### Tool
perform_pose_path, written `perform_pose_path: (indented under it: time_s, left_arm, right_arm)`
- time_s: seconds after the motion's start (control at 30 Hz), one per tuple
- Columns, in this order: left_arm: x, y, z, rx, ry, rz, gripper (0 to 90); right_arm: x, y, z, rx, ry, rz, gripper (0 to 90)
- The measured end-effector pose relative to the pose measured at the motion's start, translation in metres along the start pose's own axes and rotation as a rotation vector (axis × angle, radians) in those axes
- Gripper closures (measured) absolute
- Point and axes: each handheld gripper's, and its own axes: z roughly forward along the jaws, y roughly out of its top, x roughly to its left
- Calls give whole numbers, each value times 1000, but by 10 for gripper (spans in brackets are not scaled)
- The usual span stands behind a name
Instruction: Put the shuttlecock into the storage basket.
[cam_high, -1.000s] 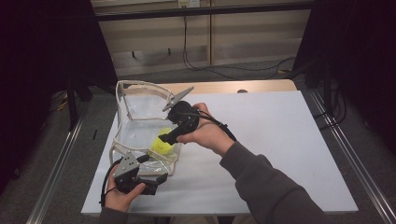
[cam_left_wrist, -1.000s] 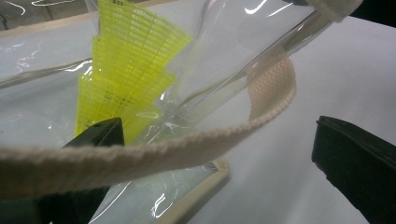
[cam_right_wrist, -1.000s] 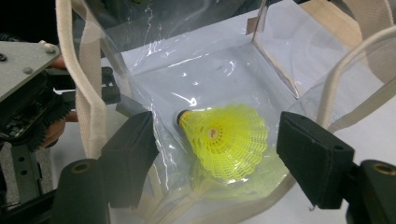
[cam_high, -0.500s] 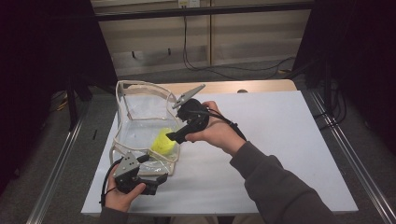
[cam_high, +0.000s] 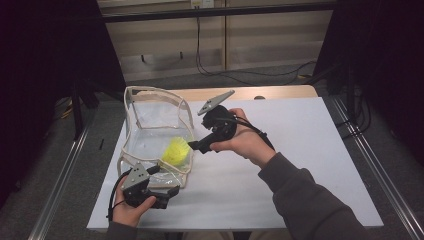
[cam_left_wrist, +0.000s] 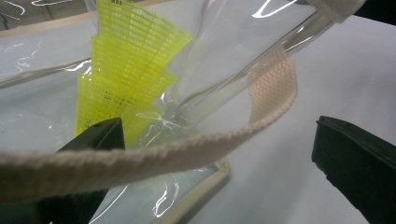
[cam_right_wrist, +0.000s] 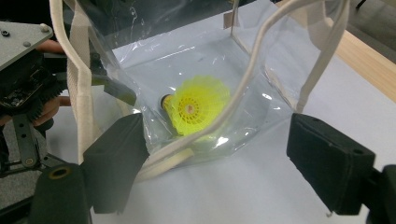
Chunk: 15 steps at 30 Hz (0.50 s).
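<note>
A clear plastic bag (cam_high: 150, 112) with cream trim lies open on the white table (cam_high: 310, 150). A yellow shuttlecock (cam_high: 176, 151) rests inside it, skirt toward my right gripper's camera (cam_right_wrist: 198, 105). My right gripper (cam_high: 192, 148) hovers just outside the bag's right edge. Its jaws have just been opening and stand wide apart with nothing gripped (cam_right_wrist: 215, 140). My left gripper (cam_high: 169, 196) sits at the bag's near corner with its jaws spread. One jaw is behind the clear wall, and the cream strap (cam_left_wrist: 275, 88) crosses between them.
A bare wooden strip (cam_high: 280, 92) runs along the table's far edge. Metal rails (cam_high: 370, 165) flank the table on both sides. Cables (cam_high: 240, 77) lie on the floor behind. The table's right half is bare white surface.
My right gripper has drawn back to the right, away from the shuttlecock, which stays lying in the bag. The left gripper has kept still.
</note>
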Motion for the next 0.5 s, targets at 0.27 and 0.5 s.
perform_pose_path:
  time_s: [0.27,0.5]
  left_arm:
    - [0,0,0,1,0,1,29]
    - [0,0,0,0,-1,1,29]
  right_arm:
    - [-7,-10,-7,-15,-3,14,173]
    - [-11,-19,-8,-17,-3,25,169]
